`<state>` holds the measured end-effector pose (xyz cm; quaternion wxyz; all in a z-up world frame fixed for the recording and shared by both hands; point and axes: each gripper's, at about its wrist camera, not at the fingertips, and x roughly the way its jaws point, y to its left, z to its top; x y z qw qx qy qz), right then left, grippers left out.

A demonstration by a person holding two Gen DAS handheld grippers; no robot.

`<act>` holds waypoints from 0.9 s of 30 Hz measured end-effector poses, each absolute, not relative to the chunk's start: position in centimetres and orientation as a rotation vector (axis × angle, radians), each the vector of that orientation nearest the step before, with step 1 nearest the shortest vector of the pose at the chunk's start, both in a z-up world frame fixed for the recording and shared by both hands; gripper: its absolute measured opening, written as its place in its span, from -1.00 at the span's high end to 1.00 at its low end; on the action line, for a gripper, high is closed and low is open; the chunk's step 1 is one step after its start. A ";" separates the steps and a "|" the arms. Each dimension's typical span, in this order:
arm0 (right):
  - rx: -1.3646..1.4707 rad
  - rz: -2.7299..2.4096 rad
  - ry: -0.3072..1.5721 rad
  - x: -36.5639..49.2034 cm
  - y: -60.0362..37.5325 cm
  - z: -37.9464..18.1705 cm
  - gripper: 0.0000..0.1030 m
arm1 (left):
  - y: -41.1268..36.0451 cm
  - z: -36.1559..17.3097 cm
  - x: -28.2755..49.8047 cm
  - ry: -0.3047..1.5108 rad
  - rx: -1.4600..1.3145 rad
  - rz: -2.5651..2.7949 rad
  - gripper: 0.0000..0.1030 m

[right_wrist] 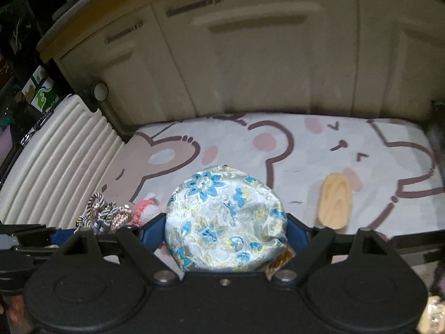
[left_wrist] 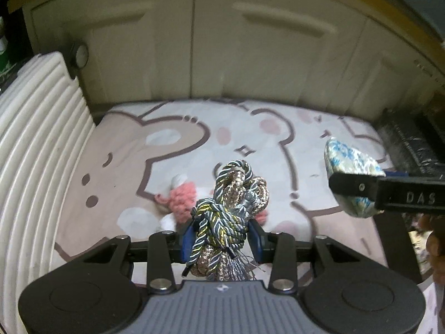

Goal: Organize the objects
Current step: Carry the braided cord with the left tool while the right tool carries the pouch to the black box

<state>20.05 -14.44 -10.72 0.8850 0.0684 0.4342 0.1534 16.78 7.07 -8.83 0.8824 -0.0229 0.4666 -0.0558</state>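
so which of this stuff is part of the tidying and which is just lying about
In the job: cord bundle in left gripper; floral pouch in right gripper; pink knit toy; wooden piece.
Lying about: ribbed case; cabinet; mat.

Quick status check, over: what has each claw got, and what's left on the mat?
Left gripper shut on cord bundle. Right gripper shut on floral pouch. Pink knitted toy and wooden piece lying on mat. Nothing blocking.

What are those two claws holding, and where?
Left gripper: knotted cord bundle, pinched at its lower knot. Right gripper: floral brocade pouch, squeezed across its sides.
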 end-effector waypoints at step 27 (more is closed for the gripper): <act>0.086 0.141 0.806 13.7 -24.5 -6.1 -0.70 | -1.7 -5.0 14.9 0.884 -0.111 -0.216 0.20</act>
